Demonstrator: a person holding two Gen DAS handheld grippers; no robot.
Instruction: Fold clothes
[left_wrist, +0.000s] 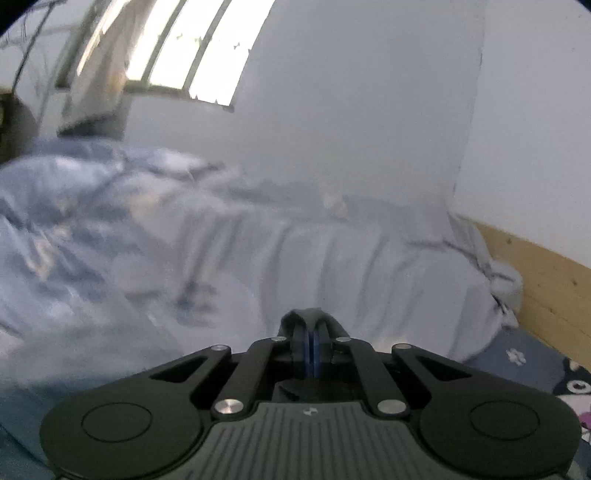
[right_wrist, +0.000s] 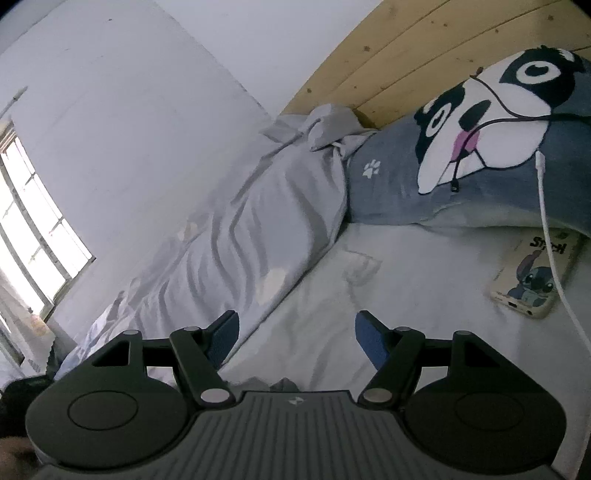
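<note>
Grey duvet (right_wrist: 258, 221): bunched along the wall, spilling toward the window.
White sheet (right_wrist: 406, 295): bare bed surface under both grippers.
Panda pillow (right_wrist: 480, 166): against the wooden headboard (right_wrist: 388, 55).
Phone (right_wrist: 535, 277): on the sheet by a white cable.
Left gripper (left_wrist: 312, 332): jaws together, clamped on a fold of dark cloth (left_wrist: 295, 317), the garment.
Right gripper (right_wrist: 295, 332): jaws apart, nothing between them.
Risk: thin pinch may slip; 1 loose cable could snag.
</note>
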